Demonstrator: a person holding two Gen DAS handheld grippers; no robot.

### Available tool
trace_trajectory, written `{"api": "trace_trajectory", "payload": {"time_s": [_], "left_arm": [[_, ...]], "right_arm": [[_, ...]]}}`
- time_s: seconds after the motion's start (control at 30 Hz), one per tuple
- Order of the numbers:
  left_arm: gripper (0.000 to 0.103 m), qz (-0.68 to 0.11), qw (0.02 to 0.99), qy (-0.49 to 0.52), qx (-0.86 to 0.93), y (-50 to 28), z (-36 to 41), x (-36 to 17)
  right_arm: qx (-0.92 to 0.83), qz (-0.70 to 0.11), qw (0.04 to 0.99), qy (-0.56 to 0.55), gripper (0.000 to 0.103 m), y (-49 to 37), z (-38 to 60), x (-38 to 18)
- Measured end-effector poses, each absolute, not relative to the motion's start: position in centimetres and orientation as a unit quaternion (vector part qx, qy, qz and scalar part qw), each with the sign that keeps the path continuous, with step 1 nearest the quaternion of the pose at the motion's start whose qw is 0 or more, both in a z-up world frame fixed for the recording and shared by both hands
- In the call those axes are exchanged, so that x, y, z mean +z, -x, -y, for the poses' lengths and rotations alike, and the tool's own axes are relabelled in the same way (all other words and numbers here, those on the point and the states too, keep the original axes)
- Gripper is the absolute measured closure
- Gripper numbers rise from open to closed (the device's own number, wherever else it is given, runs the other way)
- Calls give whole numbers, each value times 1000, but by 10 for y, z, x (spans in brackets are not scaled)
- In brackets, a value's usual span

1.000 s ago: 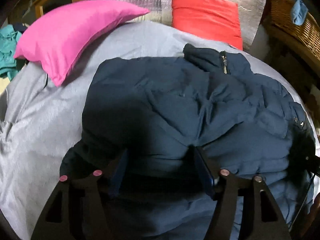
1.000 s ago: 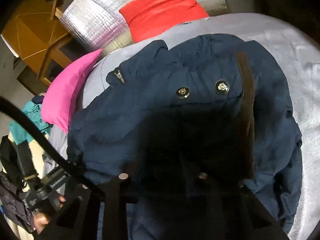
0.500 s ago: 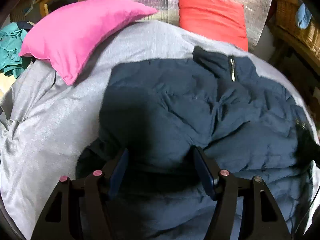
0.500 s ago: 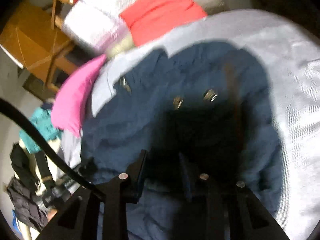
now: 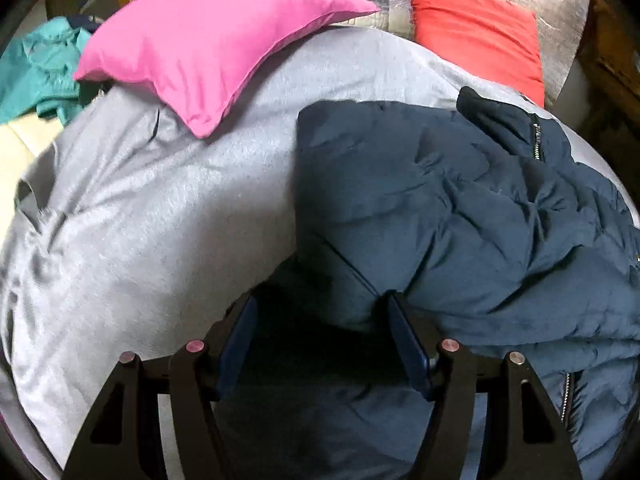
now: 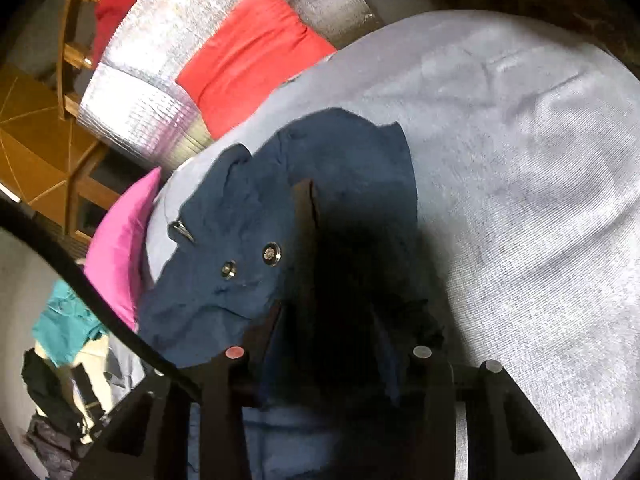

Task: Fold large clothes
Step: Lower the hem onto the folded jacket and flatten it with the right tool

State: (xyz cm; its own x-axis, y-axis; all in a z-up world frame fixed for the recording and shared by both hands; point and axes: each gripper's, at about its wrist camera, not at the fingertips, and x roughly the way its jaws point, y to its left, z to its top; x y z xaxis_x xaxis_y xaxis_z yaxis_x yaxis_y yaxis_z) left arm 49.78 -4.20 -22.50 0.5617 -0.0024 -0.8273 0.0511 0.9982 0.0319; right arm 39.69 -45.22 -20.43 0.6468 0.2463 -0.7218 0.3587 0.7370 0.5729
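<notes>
A navy puffer jacket (image 5: 460,216) lies bunched on the grey bedspread (image 5: 160,216). It also shows in the right wrist view (image 6: 248,264), with two snap buttons and a dark inner strip. My left gripper (image 5: 322,320) stands open over the jacket's near left edge, its blue pads (image 5: 408,344) wide apart with fabric between them. My right gripper (image 6: 332,340) sits over dark jacket fabric that fills the space between its fingers; shadow hides how the jaws stand.
A pink pillow (image 5: 216,40) and a red pillow (image 5: 476,28) lie at the head of the bed against a silver foil panel (image 6: 152,92). Teal clothes (image 5: 36,72) lie off the left side. Wooden furniture (image 6: 36,144) stands behind.
Both views have shifted: the jacket now sits further right in the left view and has been drawn leftward in the right view, exposing more grey bedspread.
</notes>
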Motion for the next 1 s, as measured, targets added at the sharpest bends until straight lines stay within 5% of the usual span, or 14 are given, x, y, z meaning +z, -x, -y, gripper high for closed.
{"api": "trace_trajectory", "payload": {"time_s": [0.27,0.53,1.0], "left_arm": [[35,-427,903,-46,-23,-486,48,-204],[35,-378,922,-74,-33,-470,60,-184],[35,-349,932,-94,-36,-459,73,-174]], "right_arm": [[-5,-383,864,-325,58,-387,432,-163],[4,-465,849,-251,58,-410,391,-194],[13,-449,843,-297,58,-393,413,-185]]}}
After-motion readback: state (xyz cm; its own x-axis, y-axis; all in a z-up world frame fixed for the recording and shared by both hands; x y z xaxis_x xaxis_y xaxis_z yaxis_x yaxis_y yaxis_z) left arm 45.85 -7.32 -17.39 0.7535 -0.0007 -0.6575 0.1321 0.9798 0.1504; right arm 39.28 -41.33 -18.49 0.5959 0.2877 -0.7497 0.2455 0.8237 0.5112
